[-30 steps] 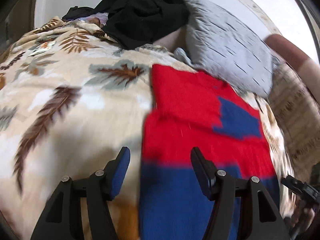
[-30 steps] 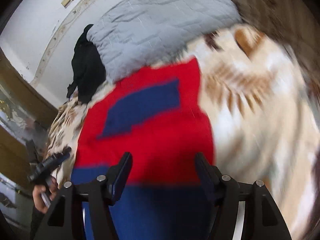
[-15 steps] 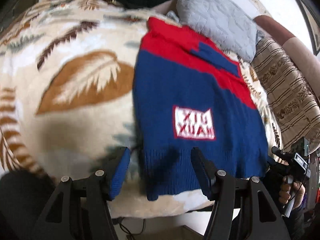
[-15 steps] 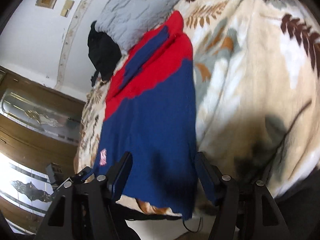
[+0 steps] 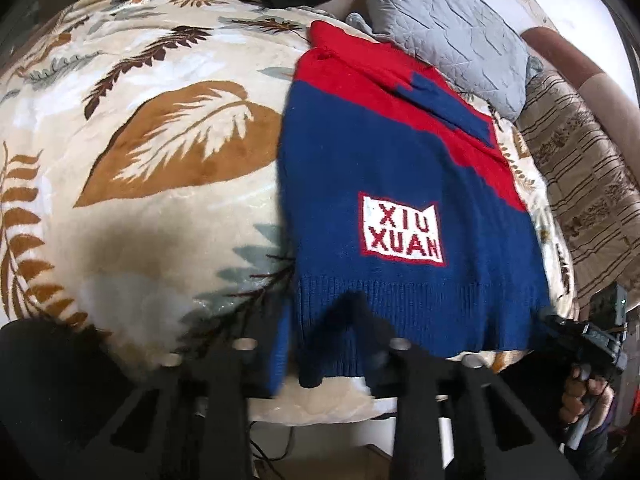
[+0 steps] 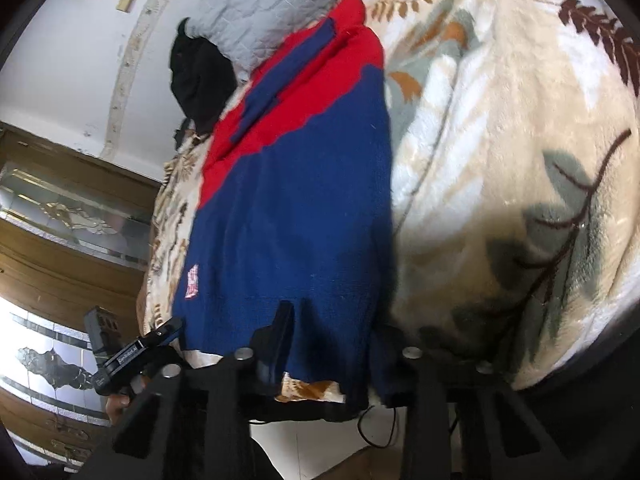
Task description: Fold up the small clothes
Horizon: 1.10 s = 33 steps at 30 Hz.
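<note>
A blue and red knitted sweater [image 5: 380,160] [image 6: 300,200] with a white "XIU XUAN" patch [image 5: 400,226] lies flat on a leaf-print blanket [image 5: 160,160]. Its ribbed hem hangs at the bed's near edge. My left gripper [image 5: 324,344] is at the hem's left corner. Its jaws are closing, with the knit bunched between the pads. My right gripper [image 6: 332,332] is at the hem's right corner, jaws closing too, with the cloth creased between them. Each gripper also shows in the other's view: the left gripper [image 6: 136,348], the right gripper [image 5: 580,340], hand-held.
A grey quilted pillow [image 5: 452,28] lies beyond the sweater's red top. A heap of black clothes [image 6: 200,76] sits behind it by the white wall. A striped brown cover [image 5: 580,180] lies to the right. A wooden cabinet with glass panels [image 6: 60,208] stands beside the bed.
Both grippers drew back from the sweater's red top to its hem at the bed's edge. Their jaws, wide apart before, have narrowed onto the hem corners.
</note>
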Available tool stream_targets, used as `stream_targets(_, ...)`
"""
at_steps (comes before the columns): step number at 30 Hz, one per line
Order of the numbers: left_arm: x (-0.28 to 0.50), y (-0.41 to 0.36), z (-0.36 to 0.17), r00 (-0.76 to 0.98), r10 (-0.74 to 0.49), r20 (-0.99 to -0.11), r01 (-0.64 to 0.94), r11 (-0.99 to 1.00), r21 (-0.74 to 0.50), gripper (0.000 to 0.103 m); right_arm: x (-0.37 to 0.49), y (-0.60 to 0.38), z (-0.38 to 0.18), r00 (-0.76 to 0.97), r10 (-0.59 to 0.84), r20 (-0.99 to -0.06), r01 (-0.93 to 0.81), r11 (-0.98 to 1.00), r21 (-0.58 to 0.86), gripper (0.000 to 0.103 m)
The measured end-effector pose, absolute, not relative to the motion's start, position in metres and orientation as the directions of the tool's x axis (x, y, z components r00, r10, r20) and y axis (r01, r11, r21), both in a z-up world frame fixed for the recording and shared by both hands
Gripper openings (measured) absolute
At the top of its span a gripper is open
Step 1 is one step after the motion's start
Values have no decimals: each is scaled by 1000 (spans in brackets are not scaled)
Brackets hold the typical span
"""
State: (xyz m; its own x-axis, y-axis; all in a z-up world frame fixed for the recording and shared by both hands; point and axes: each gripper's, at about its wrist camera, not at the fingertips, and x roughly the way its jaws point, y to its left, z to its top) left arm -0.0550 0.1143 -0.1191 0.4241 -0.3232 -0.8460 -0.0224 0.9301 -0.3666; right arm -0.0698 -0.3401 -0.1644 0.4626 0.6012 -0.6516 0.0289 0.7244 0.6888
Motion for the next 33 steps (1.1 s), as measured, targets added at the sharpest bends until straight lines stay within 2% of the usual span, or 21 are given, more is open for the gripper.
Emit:
stream_targets(1, -55, 115, -119, 422, -328, -845, -28, 927, -374, 6, -70, -338, -162, 461, 592, -661, 21, 737, 675, 32)
stream_targets(3, -57, 118, -116, 436, -328, -838, -36, 924, -380, 6, -70, -335, -159, 453, 576, -680, 11, 759, 651, 13)
stream_targets(5, -62, 123, -105, 471, -320, -822, -35, 925, -379, 5, -71, -334, -153, 464, 561, -685, 1, 773, 634, 8)
stream_targets(9, -72, 133, -82, 547, -311, -777, -30, 920, -390, 5, -79, -344, -130, 520, 549, -654, -13, 771, 637, 8)
stream_targets(14, -63, 138, -118, 454, -319, -832, -86, 914, -397, 5, -76, -360, -146, 508, 548, -664, 60, 747, 663, 13)
stream_targets(15, -63, 137, -122, 451, -313, -836, -97, 914, -395, 6, -76, -360, -148, 506, 555, -660, 64, 739, 671, 26)
stream_targets(16, -64, 137, -122, 457, -312, -833, -104, 911, -399, 12, -77, -358, -148, 507, 560, -654, 57, 736, 674, 40)
stream_targets(17, -63, 137, -122, 461, -320, -828, -106, 906, -410, 24, -78, -355, -147, 506, 555, -660, 55, 743, 667, 77)
stream_targets(18, -62, 137, -122, 463, -335, -820, -101, 900, -424, 31, -79, -353, -146, 513, 544, -664, 57, 750, 658, 85)
stream_targets(19, -62, 136, -121, 468, -344, -814, -92, 897, -431, 37, -80, -352, -145, 521, 536, -665, 52, 757, 651, 85)
stream_targets(20, -61, 133, -120, 471, -334, -817, -87, 904, -419, 37, -79, -351, -145, 516, 535, -669, 47, 763, 645, 85)
stream_targets(22, -61, 126, -120, 468, -307, -829, -71, 922, -382, 37, -76, -347, -148, 494, 530, -690, 49, 775, 630, 74)
stream_targets(23, -60, 123, -120, 468, -290, -835, -60, 932, -358, 37, -75, -344, -150, 483, 527, -700, 51, 781, 623, 56)
stream_targets(24, -61, 121, -119, 468, -281, -838, -52, 938, -343, 35, -73, -339, -152, 464, 523, -715, 53, 789, 612, 29)
stream_targets(25, -60, 118, -118, 465, -259, -847, -41, 949, -312, 4, -71, -336, -156, 439, 519, -733, 59, 798, 600, 21)
stream_targets(26, -59, 116, -117, 458, -256, -851, -35, 952, -306, 4, -70, -334, -157, 429, 515, -743, 57, 805, 591, 10)
stream_targets(27, -60, 120, -113, 468, -282, -838, -39, 940, -338, 4, -69, -331, -157, 420, 507, -752, 44, 817, 575, 6)
stream_targets(29, -66, 132, -93, 515, -305, -801, -49, 922, -383, 4, -69, -330, -149, 427, 500, -754, 30, 825, 564, 6)
stream_targets(33, -80, 147, -60, 600, -318, -734, -39, 905, -424, 4, -82, -350, -103, 538, 505, -674, -2, 801, 599, 5)
